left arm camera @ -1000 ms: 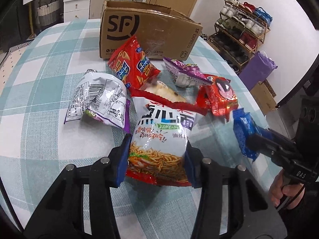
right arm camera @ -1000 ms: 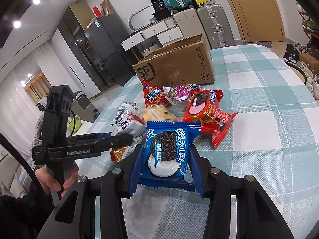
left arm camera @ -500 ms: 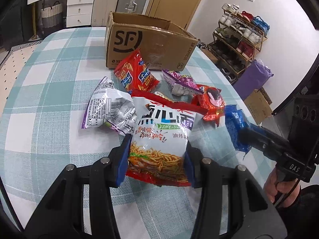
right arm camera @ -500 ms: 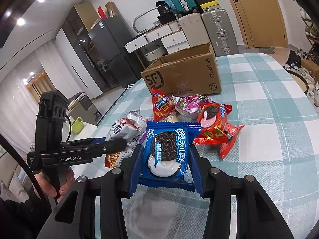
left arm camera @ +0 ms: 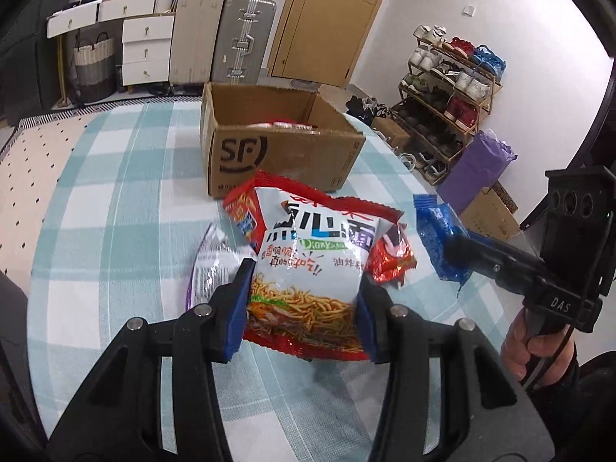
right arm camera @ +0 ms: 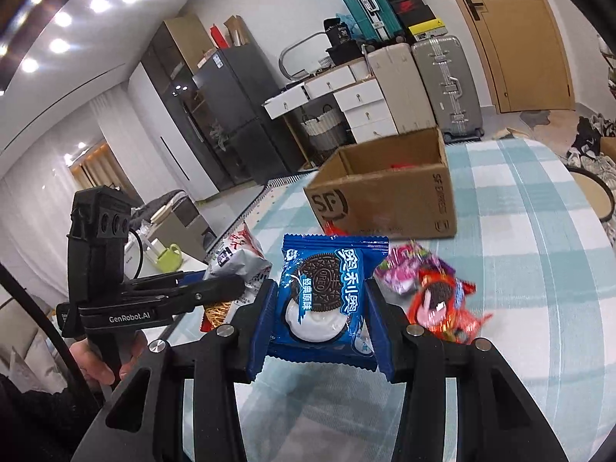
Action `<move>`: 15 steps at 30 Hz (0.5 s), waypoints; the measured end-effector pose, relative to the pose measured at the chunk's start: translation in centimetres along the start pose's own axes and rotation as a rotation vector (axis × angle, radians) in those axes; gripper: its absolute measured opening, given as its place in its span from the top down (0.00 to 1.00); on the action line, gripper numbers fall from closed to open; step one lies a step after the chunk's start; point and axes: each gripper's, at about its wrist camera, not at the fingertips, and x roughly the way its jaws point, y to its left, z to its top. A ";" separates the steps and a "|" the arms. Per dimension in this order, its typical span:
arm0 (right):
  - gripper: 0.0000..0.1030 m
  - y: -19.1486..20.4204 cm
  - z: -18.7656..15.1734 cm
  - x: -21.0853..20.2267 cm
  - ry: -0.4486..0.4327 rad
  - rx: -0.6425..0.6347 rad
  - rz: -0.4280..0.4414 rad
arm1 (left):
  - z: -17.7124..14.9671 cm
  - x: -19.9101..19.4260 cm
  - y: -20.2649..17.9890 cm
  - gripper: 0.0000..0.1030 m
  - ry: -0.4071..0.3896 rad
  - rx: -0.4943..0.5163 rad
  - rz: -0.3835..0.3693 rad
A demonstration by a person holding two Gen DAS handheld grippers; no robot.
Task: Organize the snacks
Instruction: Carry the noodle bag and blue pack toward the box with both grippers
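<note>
My left gripper [left arm camera: 304,312] is shut on a white and red noodle snack bag [left arm camera: 319,265], held above the checked table. My right gripper [right arm camera: 321,317] is shut on a blue Oreo packet [right arm camera: 327,296], also lifted; that packet shows at the right of the left wrist view [left arm camera: 437,238]. An open brown SF cardboard box [left arm camera: 269,150] stands beyond, also in the right wrist view [right arm camera: 389,192], with something red inside. On the table lie a red chip bag [left arm camera: 240,211], a silver and purple bag [left arm camera: 211,265], a red Oreo packet [right arm camera: 439,304] and a pink packet [right arm camera: 404,273].
The checked tablecloth [left arm camera: 115,192] covers a round table whose edge curves at the right [right arm camera: 600,269]. Suitcases [left arm camera: 242,42], drawers, a shoe rack [left arm camera: 446,77] and a purple bag [left arm camera: 477,169] stand off the table.
Both grippers have risen with their packets and moved toward the box, so its open top now shows. The loose snacks on the table look unmoved.
</note>
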 end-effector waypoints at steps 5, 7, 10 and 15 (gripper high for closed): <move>0.56 0.4 3.4 0.0 -0.015 -0.032 0.030 | 3.2 -1.4 -0.3 0.57 -0.032 0.034 0.027; 0.56 0.4 4.9 0.2 -0.020 -0.041 0.043 | 4.5 -1.9 -0.5 0.57 -0.041 0.048 0.037; 0.56 0.4 6.8 0.5 -0.025 -0.051 0.055 | 6.5 -2.5 -0.7 0.57 -0.054 0.072 0.058; 0.56 0.5 10.2 1.4 -0.034 -0.072 0.059 | 10.1 -2.7 -0.5 0.57 -0.067 0.080 0.064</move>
